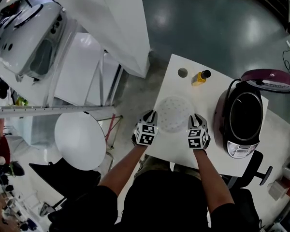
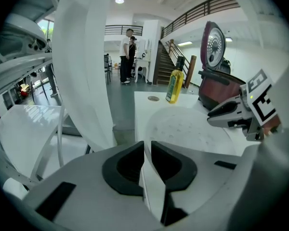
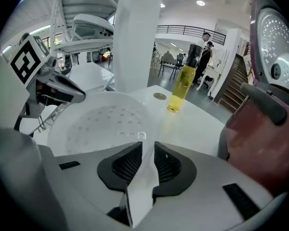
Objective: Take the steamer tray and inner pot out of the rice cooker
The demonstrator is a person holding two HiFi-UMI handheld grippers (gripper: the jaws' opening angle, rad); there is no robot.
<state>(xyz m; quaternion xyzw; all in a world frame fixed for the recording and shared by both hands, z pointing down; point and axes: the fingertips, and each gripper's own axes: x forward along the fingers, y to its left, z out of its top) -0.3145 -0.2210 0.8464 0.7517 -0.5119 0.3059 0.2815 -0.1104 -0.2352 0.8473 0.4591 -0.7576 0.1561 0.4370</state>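
At the table (image 1: 217,88), left gripper (image 1: 152,115) and right gripper (image 1: 195,117) clamp steamer tray (image 1: 173,113) (opposite rims)

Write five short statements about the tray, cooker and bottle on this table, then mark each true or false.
1. The steamer tray is outside the rice cooker. True.
2. Only the left gripper grips the tray. False: the right gripper also has its fingers closed on the tray's rim, on the opposite side.
3. The cooker's lid is shut. False: it stands open.
4. The yellow bottle stands upright on the table. True.
5. The inner pot lies on the table beside the tray. False: it sits in the cooker.
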